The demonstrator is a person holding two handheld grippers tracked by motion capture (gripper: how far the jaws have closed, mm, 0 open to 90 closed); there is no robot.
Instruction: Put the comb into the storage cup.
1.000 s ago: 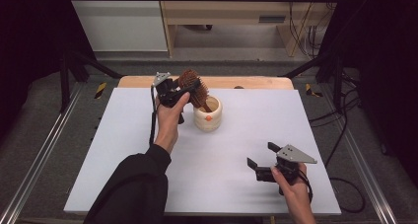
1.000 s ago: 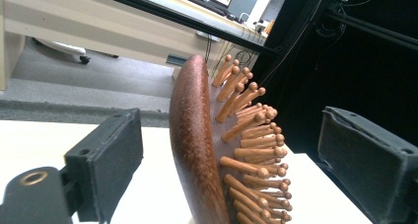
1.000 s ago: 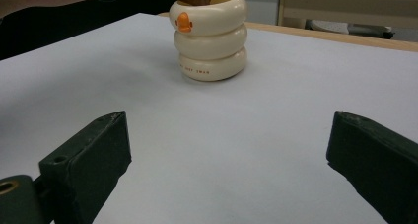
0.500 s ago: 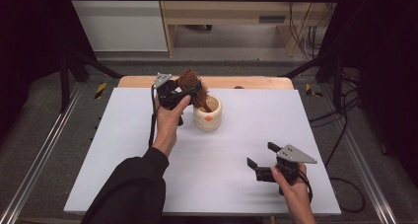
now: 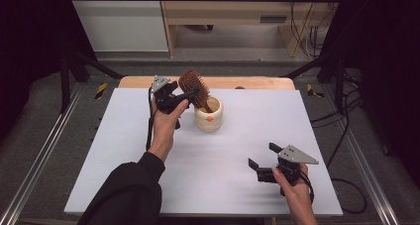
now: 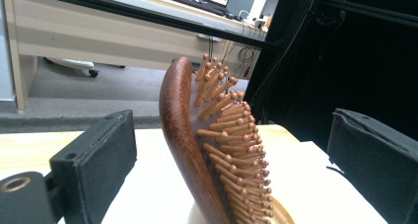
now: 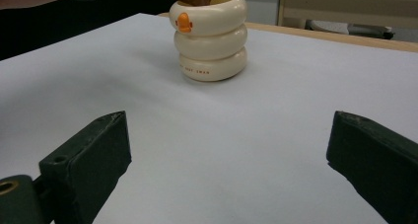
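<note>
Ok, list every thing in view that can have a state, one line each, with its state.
hairbrush: standing handle-down in the cup, leaning, bristles up
cup: upright on the table, holding the brush handle
left hand-held gripper: jaws have just been opening, now wide either side of the brush head, pads clear of it
right hand-held gripper: open, nothing between the jaws, low over the table near its front edge

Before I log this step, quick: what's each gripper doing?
Left gripper: jaws just opened, apart from the hairbrush standing in the cup.
Right gripper: open, holding nothing.
</note>
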